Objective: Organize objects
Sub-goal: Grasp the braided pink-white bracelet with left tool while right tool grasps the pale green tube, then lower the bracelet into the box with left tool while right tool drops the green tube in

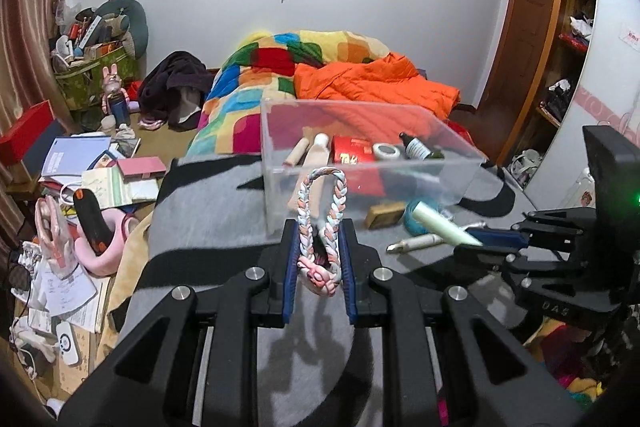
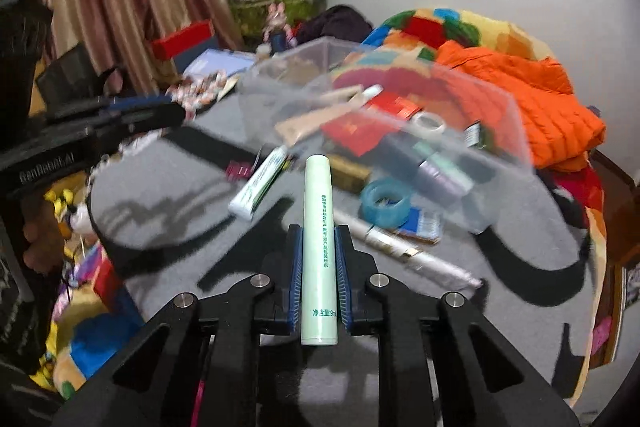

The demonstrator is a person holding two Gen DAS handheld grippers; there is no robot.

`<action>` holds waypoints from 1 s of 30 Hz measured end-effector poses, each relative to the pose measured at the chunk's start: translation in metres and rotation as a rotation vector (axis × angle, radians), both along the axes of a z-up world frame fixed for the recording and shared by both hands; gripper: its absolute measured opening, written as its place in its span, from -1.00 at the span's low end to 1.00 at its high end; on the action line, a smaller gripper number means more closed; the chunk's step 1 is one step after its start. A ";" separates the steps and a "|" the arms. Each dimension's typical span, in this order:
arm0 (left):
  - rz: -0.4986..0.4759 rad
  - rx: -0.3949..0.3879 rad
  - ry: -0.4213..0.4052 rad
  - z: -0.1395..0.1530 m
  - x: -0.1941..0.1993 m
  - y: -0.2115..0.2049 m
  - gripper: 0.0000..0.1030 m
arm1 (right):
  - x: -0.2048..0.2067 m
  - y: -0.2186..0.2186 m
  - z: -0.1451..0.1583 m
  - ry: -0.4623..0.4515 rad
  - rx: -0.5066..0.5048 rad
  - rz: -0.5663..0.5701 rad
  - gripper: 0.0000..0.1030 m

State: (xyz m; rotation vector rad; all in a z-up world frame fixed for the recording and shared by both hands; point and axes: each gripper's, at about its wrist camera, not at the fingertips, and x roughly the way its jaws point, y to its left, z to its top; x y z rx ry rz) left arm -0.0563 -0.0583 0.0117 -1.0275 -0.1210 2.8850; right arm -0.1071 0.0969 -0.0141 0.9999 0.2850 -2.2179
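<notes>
My left gripper (image 1: 319,227) is shut on a braided pink, white and blue loop (image 1: 322,215) and holds it upright in front of a clear plastic box (image 1: 460,151). The box stands on a grey blanket and holds tubes, a red packet, a tape roll and a dark bottle. My right gripper (image 2: 319,233) is shut on a pale green tube (image 2: 318,247), held above the blanket short of the box (image 2: 516,131). In the left wrist view the right gripper (image 1: 476,241) with the green tube (image 1: 444,225) is at the right.
On the blanket beside the box lie a blue tape roll (image 2: 386,201), a white and green tube (image 2: 262,183), a long silver tube (image 2: 404,253) and a small brown box (image 1: 386,214). An orange jacket (image 1: 376,79) lies behind. Clutter covers the floor at the left.
</notes>
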 end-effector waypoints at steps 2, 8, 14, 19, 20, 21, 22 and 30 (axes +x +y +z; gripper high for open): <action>-0.002 -0.008 0.010 0.005 -0.004 0.003 -0.63 | -0.007 0.005 0.009 0.004 -0.031 -0.039 -0.73; -0.016 -0.026 0.035 0.017 -0.019 0.013 -0.63 | -0.034 0.016 0.027 0.013 -0.123 -0.157 -0.73; -0.033 -0.003 0.024 0.023 -0.041 0.012 -0.63 | -0.057 0.025 0.037 0.003 -0.170 -0.225 -0.73; -0.042 0.027 -0.030 0.018 -0.068 0.009 -0.63 | -0.075 0.028 0.043 -0.003 -0.187 -0.256 -0.73; -0.042 0.031 -0.045 0.015 -0.074 0.009 -0.63 | -0.080 0.027 0.043 -0.004 -0.186 -0.259 -0.73; -0.037 0.031 -0.060 0.012 -0.080 0.008 -0.63 | -0.084 0.027 0.042 -0.005 -0.181 -0.265 -0.73; -0.033 0.025 -0.073 0.009 -0.084 0.008 -0.63 | -0.087 0.027 0.041 -0.008 -0.176 -0.269 -0.73; -0.027 -0.029 -0.146 -0.011 -0.113 0.015 -0.63 | -0.121 0.011 0.014 -0.084 -0.113 -0.280 -0.73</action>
